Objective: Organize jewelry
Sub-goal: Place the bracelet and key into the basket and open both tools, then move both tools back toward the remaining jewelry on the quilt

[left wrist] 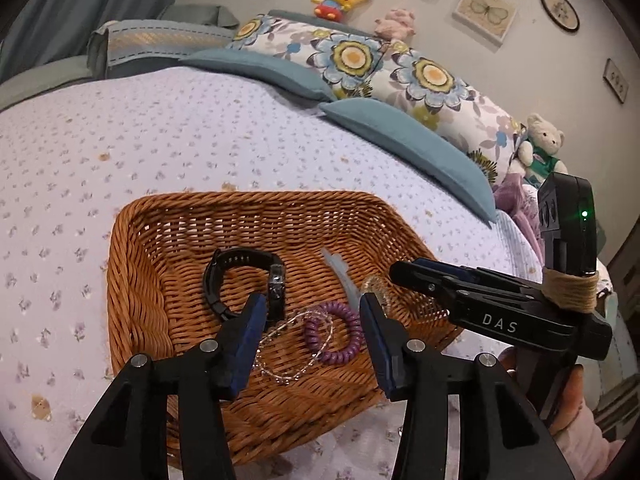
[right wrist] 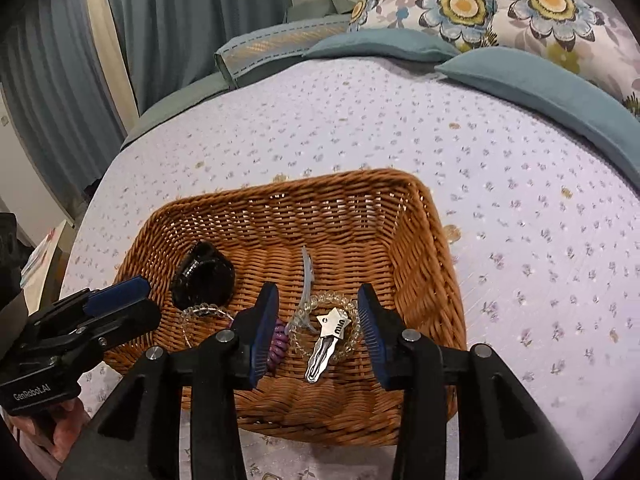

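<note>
We read "DAS" in pale capitals along the black body of the right gripper (left wrist: 412,276), seen from the left wrist camera. From the right wrist camera, "GenRobot.AI" stands in white on the black block of the left gripper (right wrist: 120,292). The star-headed silver hair clip (right wrist: 328,340) in the wicker basket (right wrist: 420,264) bears dark letters that we make out as "DIU", upside down.

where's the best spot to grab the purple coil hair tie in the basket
Judging by its pose, take the purple coil hair tie from above, pinching one side of the ring, best the near-right arc. It lies flat on the basket floor, and a clear bead bracelet overlaps its left side.
</note>
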